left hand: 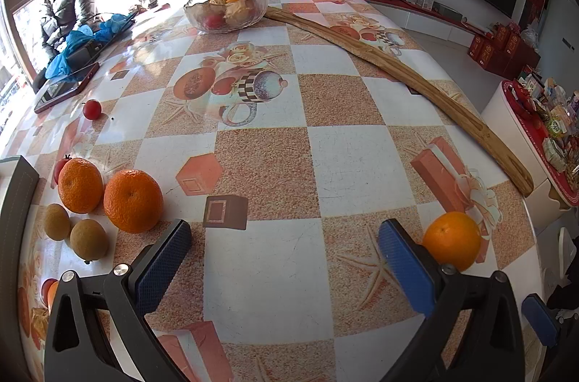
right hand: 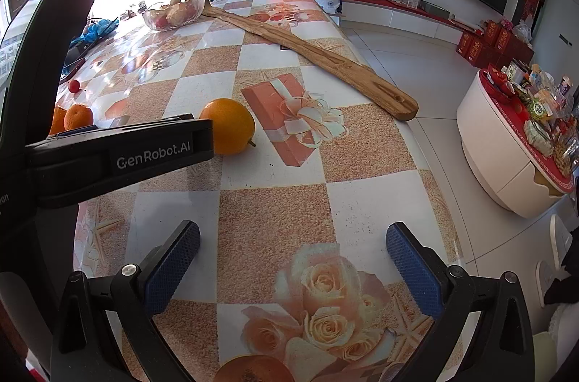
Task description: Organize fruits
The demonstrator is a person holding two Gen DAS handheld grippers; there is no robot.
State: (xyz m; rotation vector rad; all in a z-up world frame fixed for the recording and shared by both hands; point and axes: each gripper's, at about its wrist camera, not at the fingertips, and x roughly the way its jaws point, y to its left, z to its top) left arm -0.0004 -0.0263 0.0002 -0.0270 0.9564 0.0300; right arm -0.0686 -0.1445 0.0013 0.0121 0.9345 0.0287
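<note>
Between both spread, empty tools (left hand: 284, 259) (right hand: 293, 259), bare tablecloth (left hand: 347, 165); lone orange (right hand: 228, 126) near the right table edge.

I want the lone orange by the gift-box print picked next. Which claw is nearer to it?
Left. The left claw has the orange just beside its right finger; the right claw sits farther back.

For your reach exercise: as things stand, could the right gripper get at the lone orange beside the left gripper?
Probably yes. The right gripper is open and empty, with bare table between it and the orange, though the left gripper sits close alongside.
</note>
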